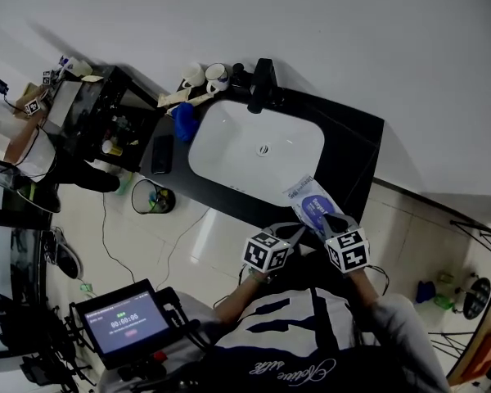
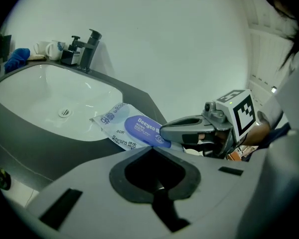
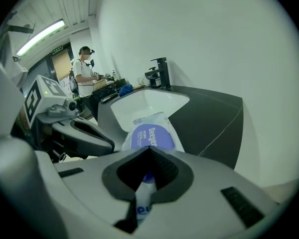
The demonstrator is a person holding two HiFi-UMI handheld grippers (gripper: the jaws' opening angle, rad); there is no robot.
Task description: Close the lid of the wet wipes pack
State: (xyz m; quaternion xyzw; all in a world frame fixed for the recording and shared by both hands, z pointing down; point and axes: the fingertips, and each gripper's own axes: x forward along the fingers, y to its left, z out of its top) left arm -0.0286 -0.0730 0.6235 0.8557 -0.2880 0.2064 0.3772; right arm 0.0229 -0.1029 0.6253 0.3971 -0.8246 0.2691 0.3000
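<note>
Two grippers are being counted: the left gripper (image 2: 152, 151) and the right gripper (image 3: 148, 152). One pack (image 1: 311, 205) is being shown, along with one sink (image 1: 229, 150), one faucet (image 1: 262, 84), two mugs (image 1: 192, 74) (image 1: 217, 75), one blue cloth (image 1: 184, 121) and one phone (image 1: 162, 154). One bin (image 1: 151, 196) and one screen (image 1: 129, 322) are being counted. Two persons are being seen, one near (image 1: 311, 342) and one far (image 3: 83, 76).

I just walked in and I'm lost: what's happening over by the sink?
A person is working on a wet wipes pack with two handheld tools. The pack lies on the dark counter, at the edge of the sink. The right tool is shut on the pack's near end, and the blue lid looks flat. The left tool sits alongside, jaws together.
</note>
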